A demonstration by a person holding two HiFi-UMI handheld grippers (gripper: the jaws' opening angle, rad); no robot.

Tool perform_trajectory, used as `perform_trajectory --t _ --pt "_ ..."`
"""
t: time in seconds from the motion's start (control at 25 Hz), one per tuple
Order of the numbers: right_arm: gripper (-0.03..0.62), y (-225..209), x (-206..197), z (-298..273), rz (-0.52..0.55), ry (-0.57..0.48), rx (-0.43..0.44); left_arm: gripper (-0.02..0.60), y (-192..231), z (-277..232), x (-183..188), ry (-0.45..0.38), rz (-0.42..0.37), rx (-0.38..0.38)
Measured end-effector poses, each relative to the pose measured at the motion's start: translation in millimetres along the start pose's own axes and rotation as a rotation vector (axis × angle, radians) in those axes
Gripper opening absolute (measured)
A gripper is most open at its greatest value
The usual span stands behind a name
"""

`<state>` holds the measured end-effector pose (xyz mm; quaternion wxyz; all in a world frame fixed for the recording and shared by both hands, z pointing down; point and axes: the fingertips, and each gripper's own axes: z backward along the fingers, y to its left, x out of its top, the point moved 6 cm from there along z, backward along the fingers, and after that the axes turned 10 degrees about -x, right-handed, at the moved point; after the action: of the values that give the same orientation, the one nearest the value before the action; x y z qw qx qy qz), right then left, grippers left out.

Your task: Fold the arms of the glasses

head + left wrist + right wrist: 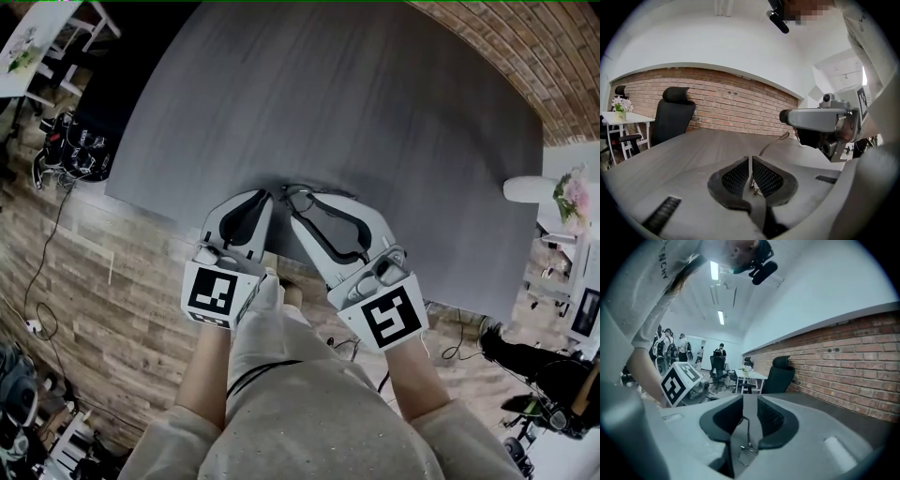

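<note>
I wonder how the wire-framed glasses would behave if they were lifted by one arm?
The glasses look thin-wired, so they are probably very light and easily bent. The left gripper pinches only a slim wire, so they may pivot or slip in the grip.

Letters ending in "NCHY" run along the person's pale shirt (663,263); nothing else is legible.

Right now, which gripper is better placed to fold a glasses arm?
Probably the right. The left gripper is clamped on the glasses, steadying them; the right gripper has its jaws apart around a thin temple arm, unpressed, so it can push.
</note>
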<state>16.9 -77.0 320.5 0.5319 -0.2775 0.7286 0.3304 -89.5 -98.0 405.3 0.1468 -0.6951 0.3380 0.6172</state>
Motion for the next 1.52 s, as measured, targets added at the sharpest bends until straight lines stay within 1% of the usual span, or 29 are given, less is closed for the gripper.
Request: perform_trajectory --t 0.12,0.24,0.36,0.6,0.8,1.28,1.52 --pt "0.100 6.6 -3.5 -5.2 0.005 0.033 0.027 0.021 -1.9 0.3 2.3 0.002 0.015 -0.005" --pt "0.100 12.9 -9.3 -9.4 0.055 0.079 0.045 0.021 -2.5 2.6 3.6 0.003 0.014 0.002" --pt "0.098 14.7 -11.1 -11.7 0.084 0.096 0.045 0.021 -2.0 3.5 6.5 -0.001 0.012 0.009" --pt "0.070 12.4 -14.2 -12.0 0.102 0.107 0.027 0.021 -2.8 3.0 6.7 -0.003 0.018 0.010" --pt "0.034 11.3 -16.0 -10.2 0.115 0.106 0.013 0.021 -5.5 2.0 5.8 -0.001 0.021 0.006" --pt "0.028 -3.1 -28.9 -0.2 0.130 0.112 -0.047 0.021 -9.1 -5.3 2.4 0.003 0.016 -0.006" --pt "0.026 -14.0 -40.5 6.8 0.146 0.131 -0.068 0.021 -11.6 -14.6 -3.4 0.038 0.030 -0.025"
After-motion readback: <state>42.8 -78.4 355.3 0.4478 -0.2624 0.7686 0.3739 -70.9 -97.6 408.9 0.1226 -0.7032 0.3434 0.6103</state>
